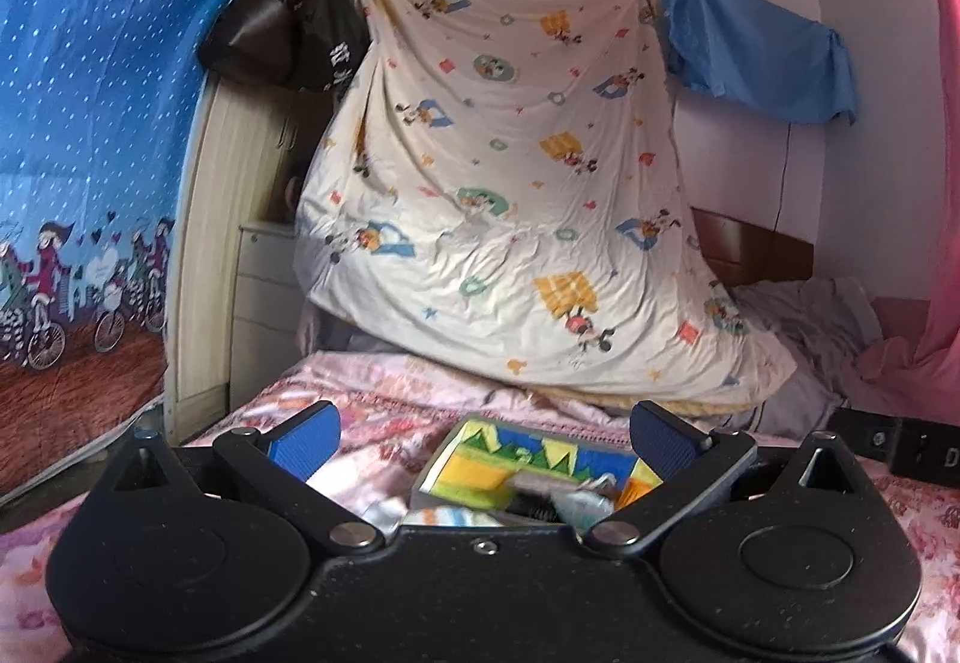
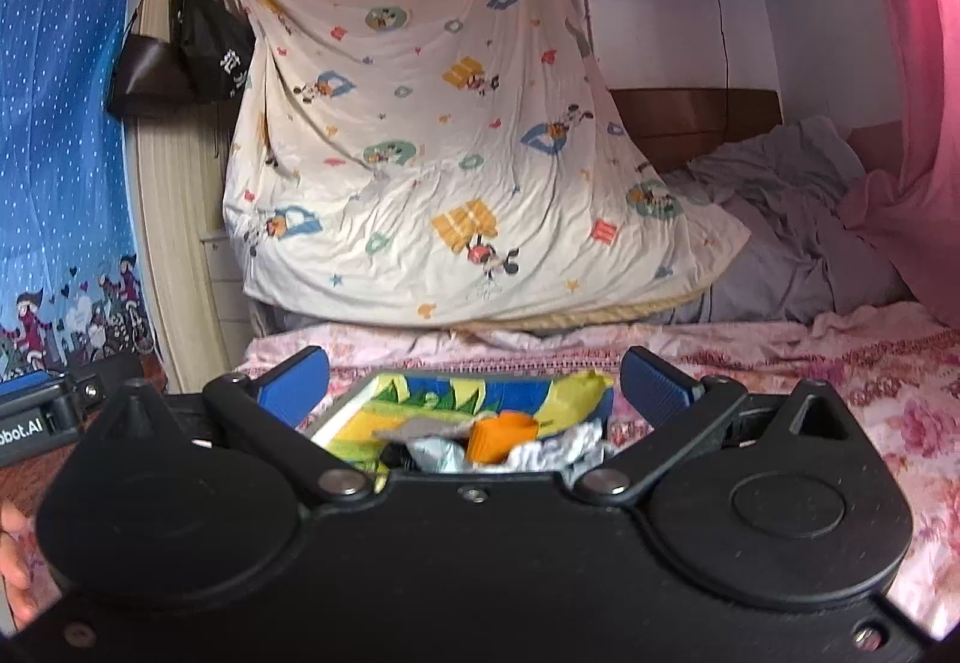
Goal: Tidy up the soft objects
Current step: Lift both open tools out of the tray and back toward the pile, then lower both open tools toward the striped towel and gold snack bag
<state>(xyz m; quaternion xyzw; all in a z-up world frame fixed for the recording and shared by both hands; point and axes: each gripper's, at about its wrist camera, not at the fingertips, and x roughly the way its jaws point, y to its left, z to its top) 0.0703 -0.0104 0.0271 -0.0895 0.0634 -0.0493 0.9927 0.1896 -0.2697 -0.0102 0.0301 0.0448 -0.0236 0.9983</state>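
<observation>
A box (image 2: pixel 384 411) sits on the bed (image 2: pixel 840 423) with small soft items (image 2: pixel 540 453) in it; behind it a sheet (image 2: pixel 432 153) hangs; bags (image 2: pixel 180 57) hang left of the sheet; crumpled bedding (image 2: pixel 792 231) lies to its right; a curtain (image 2: pixel 54 123) hangs far left.

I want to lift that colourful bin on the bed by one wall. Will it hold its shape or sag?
The bin looks like fabric with a thin wall, so it would probably flex and tilt toward its load. The crumpled cloths inside look light, so weight seems small. The right claw is open around it; gripping one rim may fold that wall.
</observation>
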